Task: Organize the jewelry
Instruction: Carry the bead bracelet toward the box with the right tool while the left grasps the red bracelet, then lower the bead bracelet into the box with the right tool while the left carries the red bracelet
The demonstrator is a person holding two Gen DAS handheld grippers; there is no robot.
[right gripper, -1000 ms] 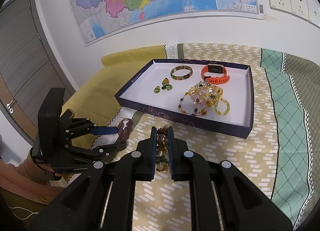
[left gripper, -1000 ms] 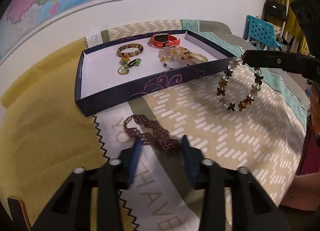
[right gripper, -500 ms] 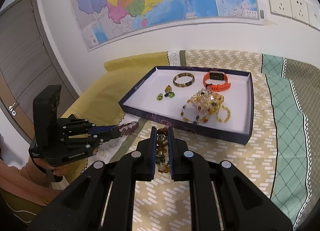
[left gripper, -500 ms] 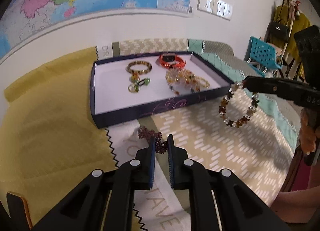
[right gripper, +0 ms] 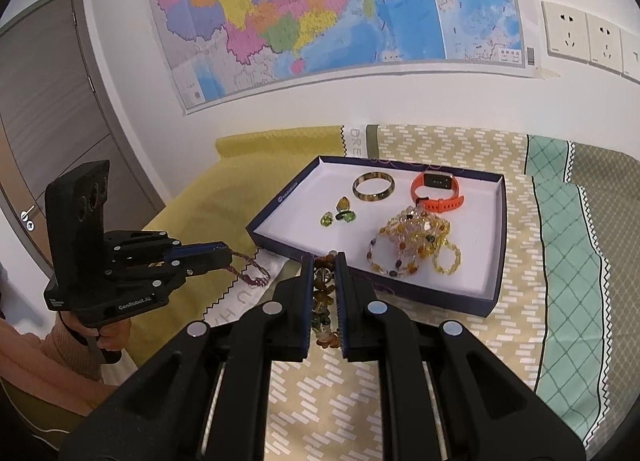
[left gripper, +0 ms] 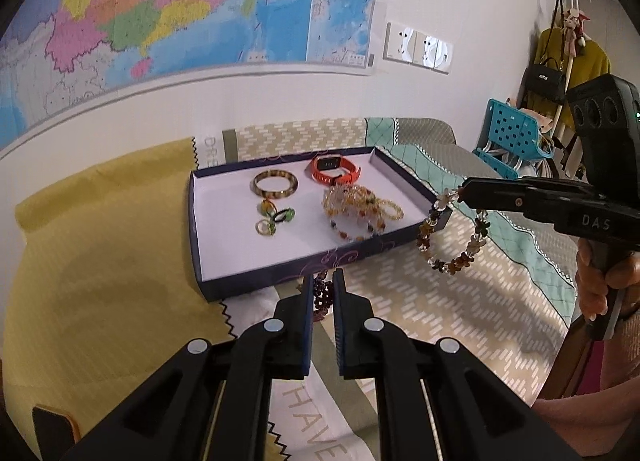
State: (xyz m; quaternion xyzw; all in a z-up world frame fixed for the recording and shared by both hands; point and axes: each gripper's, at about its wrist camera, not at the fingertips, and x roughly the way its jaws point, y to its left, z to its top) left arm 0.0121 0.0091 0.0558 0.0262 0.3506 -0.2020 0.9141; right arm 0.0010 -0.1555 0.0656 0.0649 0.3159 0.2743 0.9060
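Observation:
A dark blue tray [left gripper: 304, 275] [right gripper: 494, 229] with a white floor lies on the bed. It holds a tortoiseshell bangle [left gripper: 275, 183], an orange watch [left gripper: 335, 170], green and amber rings [left gripper: 276, 217] and a heap of beaded bracelets [left gripper: 360, 209]. My left gripper [left gripper: 321, 285] is shut on a maroon beaded chain [left gripper: 320, 297] [right gripper: 250, 267], lifted in front of the tray's near wall. My right gripper [right gripper: 323, 269] is shut on a brown flower-bead bracelet [left gripper: 452, 239] [right gripper: 322, 309], which hangs by the tray's right corner.
The bed carries a yellow blanket [left gripper: 100, 261], a white lettered cloth [left gripper: 312, 413] and a beige and teal patterned cover [right gripper: 560, 261]. A map [right gripper: 340, 9] and wall sockets [left gripper: 418, 47] are behind. A blue crate [left gripper: 512, 137] and hanging bags stand at right.
My left gripper closed on the maroon chain and lifted it off the cloth toward the tray. My right gripper carried the flower-bead bracelet closer to the tray's right corner.

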